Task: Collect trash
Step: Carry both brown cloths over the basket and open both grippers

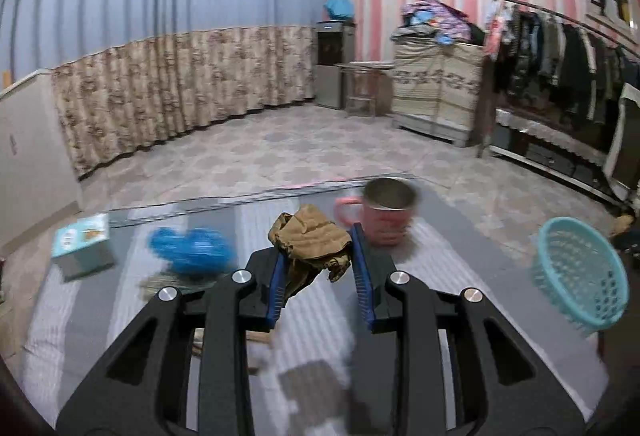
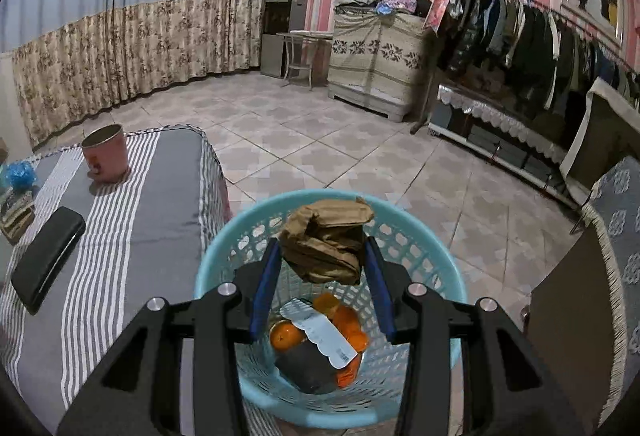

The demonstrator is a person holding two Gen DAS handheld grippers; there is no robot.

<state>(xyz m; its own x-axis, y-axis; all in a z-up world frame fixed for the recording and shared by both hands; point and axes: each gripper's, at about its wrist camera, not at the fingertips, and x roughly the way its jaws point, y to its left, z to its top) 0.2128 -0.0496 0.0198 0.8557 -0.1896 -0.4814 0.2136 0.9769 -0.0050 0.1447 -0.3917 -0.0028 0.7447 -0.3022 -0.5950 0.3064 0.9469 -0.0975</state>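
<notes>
My left gripper (image 1: 318, 256) is shut on a crumpled brown paper scrap (image 1: 310, 242) and holds it above the striped table (image 1: 460, 276). My right gripper (image 2: 322, 260) is shut on a crumpled brown paper wad (image 2: 326, 242) and holds it over the mouth of the light blue trash basket (image 2: 224, 268). Orange peels (image 2: 286, 336), a white label (image 2: 324, 332) and a dark lump lie in the basket. The basket also shows in the left wrist view (image 1: 580, 272) at the table's right end.
A pink cup (image 1: 386, 213) stands on the table just beyond my left gripper. A blue crumpled bag (image 1: 192, 248) and a small light box (image 1: 82, 244) lie to the left. A black case (image 2: 48, 260) lies on the table. A clothes rack (image 2: 540, 35) stands at the right.
</notes>
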